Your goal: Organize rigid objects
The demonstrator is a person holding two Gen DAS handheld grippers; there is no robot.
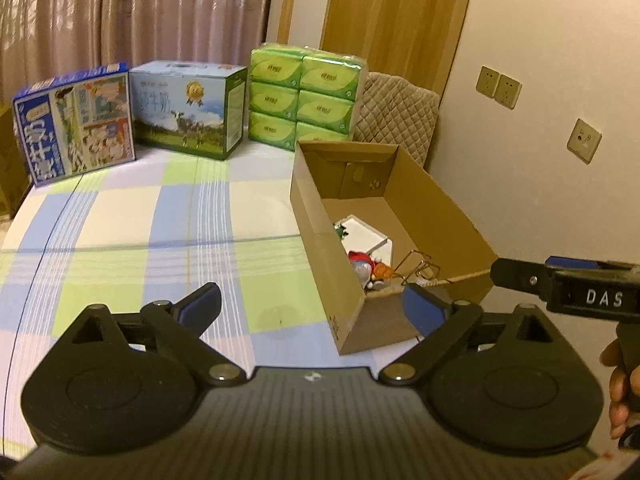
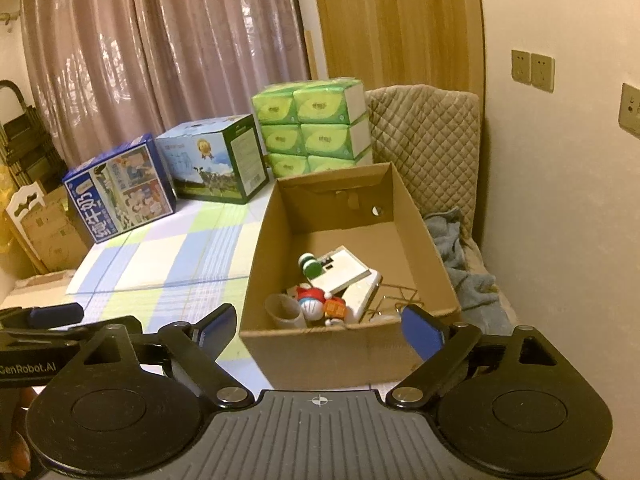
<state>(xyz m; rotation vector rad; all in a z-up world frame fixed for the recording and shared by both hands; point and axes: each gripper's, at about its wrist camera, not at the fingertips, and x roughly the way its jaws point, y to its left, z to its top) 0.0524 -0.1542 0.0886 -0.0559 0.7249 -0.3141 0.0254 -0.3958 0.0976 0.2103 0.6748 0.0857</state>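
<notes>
I am holding both claws wide open and empty, angled down over the checked cloth (image 1: 120,216). The left claw (image 1: 312,312) is hovering above bare cloth, with the box (image 1: 320,240) just ahead and to its right. The right claw (image 2: 316,330) is facing the box's near wall (image 2: 328,348), its right finger reaching over the near rim.

Beyond the right claw, inside the box, small things are lying in a heap against the near wall: a Doraemon toy (image 2: 314,304), a paper tube (image 2: 286,312), a white card (image 2: 344,268), a green-capped piece (image 2: 310,265) and a wire frame (image 2: 400,300). I judge they are there because sorting has already gathered them, and the claws are empty because nothing loose is left nearby.

Farther off, milk cartons (image 2: 120,196) and tissue packs (image 2: 316,128) are standing by the curtain (image 2: 160,60).
</notes>
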